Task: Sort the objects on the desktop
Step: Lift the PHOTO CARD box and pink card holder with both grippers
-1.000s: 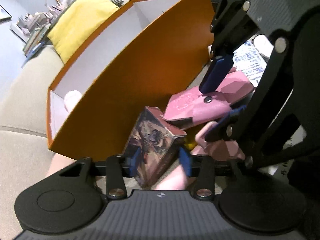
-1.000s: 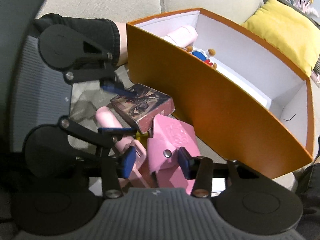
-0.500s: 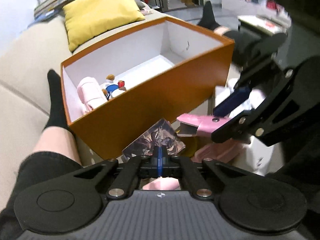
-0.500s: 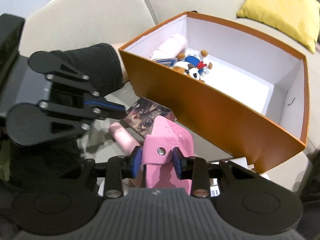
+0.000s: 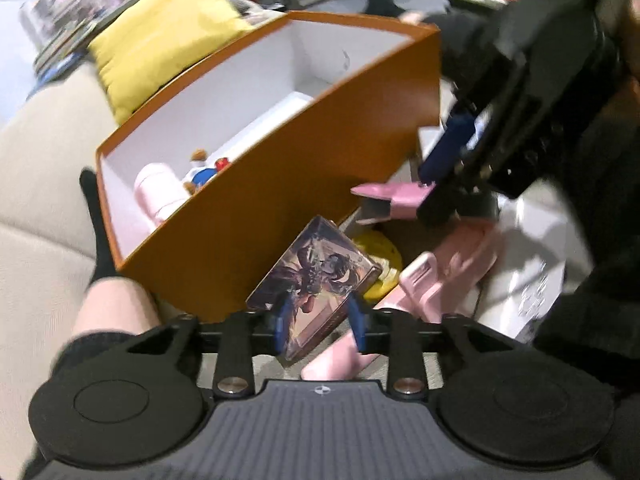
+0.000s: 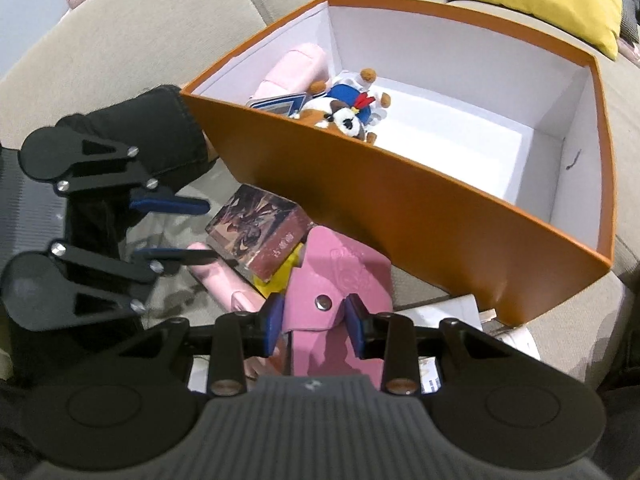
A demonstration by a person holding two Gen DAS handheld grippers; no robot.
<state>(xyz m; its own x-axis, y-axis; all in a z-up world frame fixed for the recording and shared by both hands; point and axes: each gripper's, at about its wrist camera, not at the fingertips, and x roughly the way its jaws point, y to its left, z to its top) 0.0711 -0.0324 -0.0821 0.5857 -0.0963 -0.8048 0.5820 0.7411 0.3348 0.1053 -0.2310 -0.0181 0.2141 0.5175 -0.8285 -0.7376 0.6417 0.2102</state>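
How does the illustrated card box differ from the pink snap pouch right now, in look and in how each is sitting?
The card box is a stiff rectangular block printed with dark artwork; the pink pouch is plain and soft-looking, with a metal snap. The card box lies tilted on the pile of loose items; the pink pouch is clamped in the right hand-held gripper. Both are outside the orange box, close to its near wall.

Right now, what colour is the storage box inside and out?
Orange outside, white inside; the box shows best in the right wrist view.
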